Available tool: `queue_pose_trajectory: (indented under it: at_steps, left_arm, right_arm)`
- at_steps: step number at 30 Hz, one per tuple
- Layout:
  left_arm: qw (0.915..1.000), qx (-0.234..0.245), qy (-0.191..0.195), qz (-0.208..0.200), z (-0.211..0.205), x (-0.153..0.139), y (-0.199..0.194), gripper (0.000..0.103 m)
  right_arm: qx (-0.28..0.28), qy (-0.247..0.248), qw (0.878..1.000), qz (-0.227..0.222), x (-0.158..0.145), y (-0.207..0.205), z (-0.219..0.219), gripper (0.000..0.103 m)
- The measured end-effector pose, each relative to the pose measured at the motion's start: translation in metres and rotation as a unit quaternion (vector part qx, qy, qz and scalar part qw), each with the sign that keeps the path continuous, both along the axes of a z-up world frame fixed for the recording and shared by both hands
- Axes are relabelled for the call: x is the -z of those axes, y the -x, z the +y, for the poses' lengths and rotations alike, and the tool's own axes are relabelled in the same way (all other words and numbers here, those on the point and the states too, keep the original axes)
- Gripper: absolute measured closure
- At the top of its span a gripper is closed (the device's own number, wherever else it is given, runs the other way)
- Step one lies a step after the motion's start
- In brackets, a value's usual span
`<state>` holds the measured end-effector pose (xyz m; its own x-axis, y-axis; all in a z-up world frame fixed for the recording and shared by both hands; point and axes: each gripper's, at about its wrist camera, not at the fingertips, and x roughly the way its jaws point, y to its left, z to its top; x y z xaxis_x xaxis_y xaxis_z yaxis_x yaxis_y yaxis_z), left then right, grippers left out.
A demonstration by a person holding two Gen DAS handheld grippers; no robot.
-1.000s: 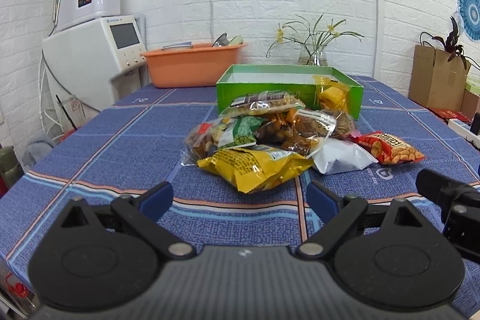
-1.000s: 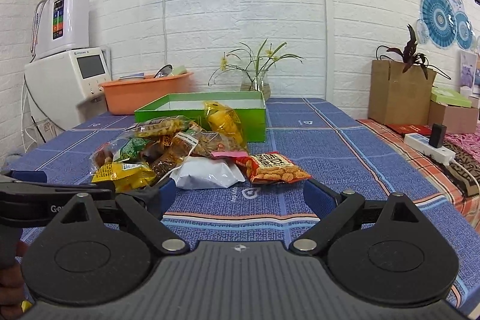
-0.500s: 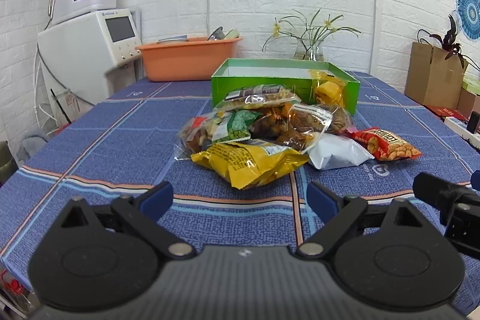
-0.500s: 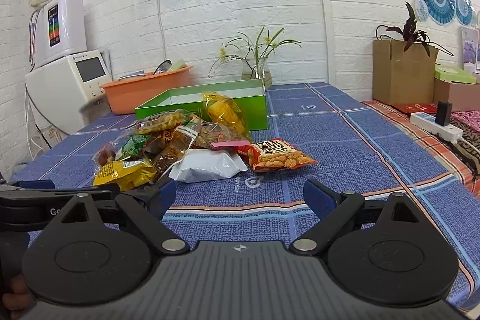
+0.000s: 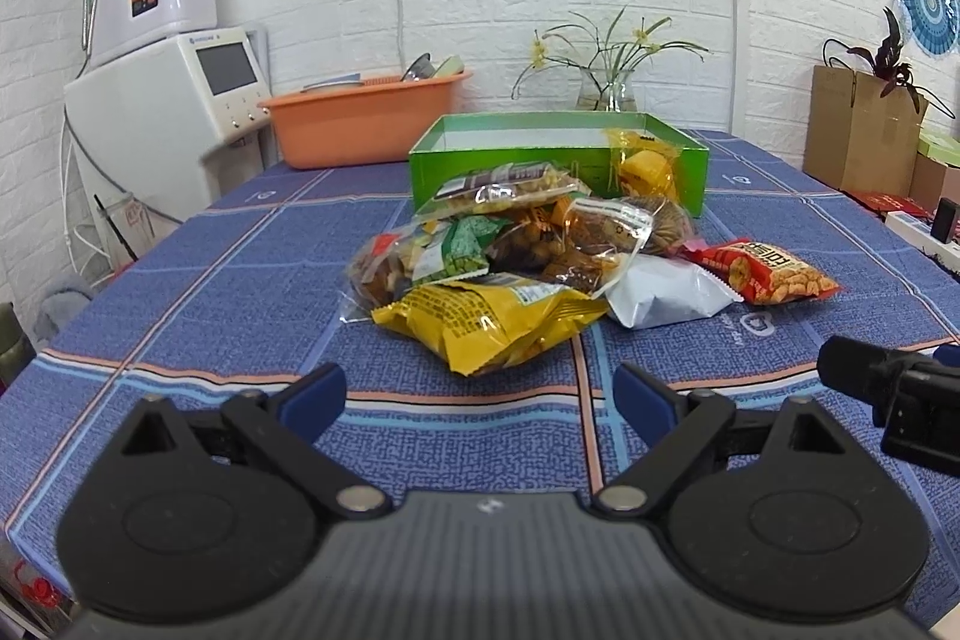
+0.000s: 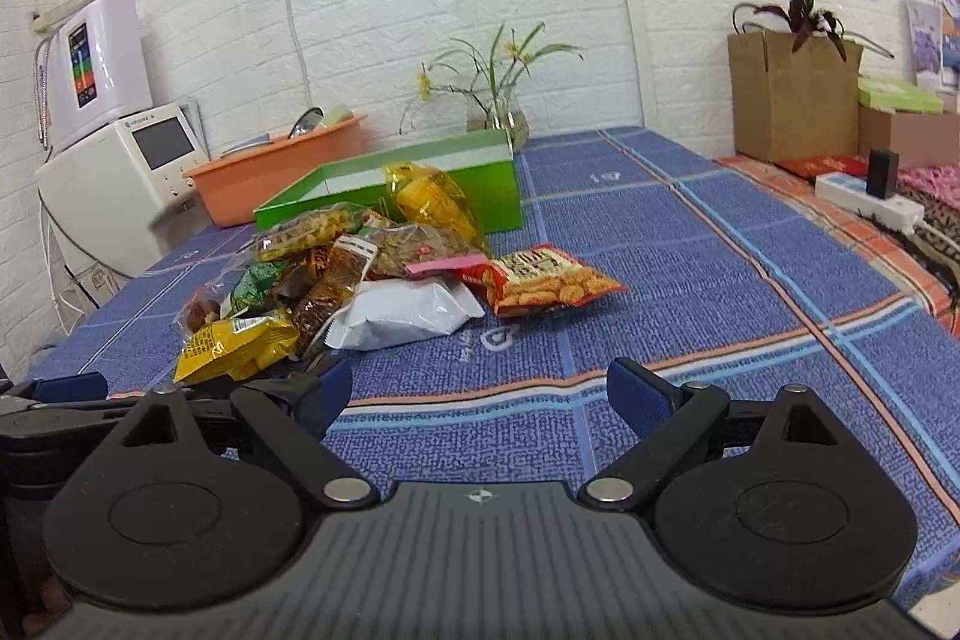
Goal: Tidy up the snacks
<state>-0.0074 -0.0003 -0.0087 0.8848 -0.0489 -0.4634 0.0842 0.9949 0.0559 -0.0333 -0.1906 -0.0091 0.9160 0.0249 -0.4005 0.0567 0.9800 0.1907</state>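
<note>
Bright even indoor light, soft shadows, glare on wrappers, fisheye-bent edges, corners perhaps vignetted

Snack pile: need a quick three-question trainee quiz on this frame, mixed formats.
1. True or false: the green box already holds most of the snacks.
2. Which packet lies nearest the left tongs? A) red packet B) yellow packet C) white packet
3. Fill in: both tongs, the right tongs included, are ____ and hold nothing.

Key: 1 false, the pile sits on the tablecloth in front of the box; 2 B; 3 open.
</note>
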Motion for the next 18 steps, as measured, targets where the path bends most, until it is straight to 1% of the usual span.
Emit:
queue_pose_trajectory:
  at_steps: [2, 5, 8, 12, 14, 16, 18]
  left_arm:
    - [1.0, 0.002, 0.0, 0.0, -0.0007, 0.0002, 0.0001, 0.012]
    - [1.0, 0.001, -0.001, 0.001, -0.0012, 0.001, -0.0004, 0.012]
    - [1.0, 0.001, 0.002, 0.002, -0.0009, 0.001, -0.0004, 0.012]
    - [1.0, 0.003, 0.003, -0.001, -0.0009, 0.0009, 0.0, 0.012]
    - [1.0, 0.006, 0.0, -0.005, -0.001, 0.0014, 0.0005, 0.012]
    - [0.9999, 0.007, -0.001, -0.01, -0.0006, 0.002, 0.0009, 0.012]
    - [0.9997, 0.006, 0.009, -0.021, 0.0029, 0.0034, 0.0019, 0.012]
  right_arm:
    - [-0.001, -0.004, 1.0, -0.001, 0.0012, 0.0011, -0.0007, 0.0]
    - [-0.005, 0.005, 1.0, -0.01, 0.0005, 0.0036, 0.0012, 0.0]
    - [0.0, 0.021, 1.0, -0.017, 0.0001, 0.0055, 0.0044, 0.0]
    - [0.018, 0.048, 0.999, -0.014, 0.0009, 0.0043, 0.0075, 0.0]
    - [0.019, 0.046, 0.999, -0.013, 0.001, 0.0037, 0.0055, 0.0]
    - [0.011, 0.034, 0.999, -0.016, 0.0011, 0.004, 0.0026, 0.0]
    - [0.005, 0.016, 1.0, -0.023, 0.0009, 0.0055, -0.0012, 0.0]
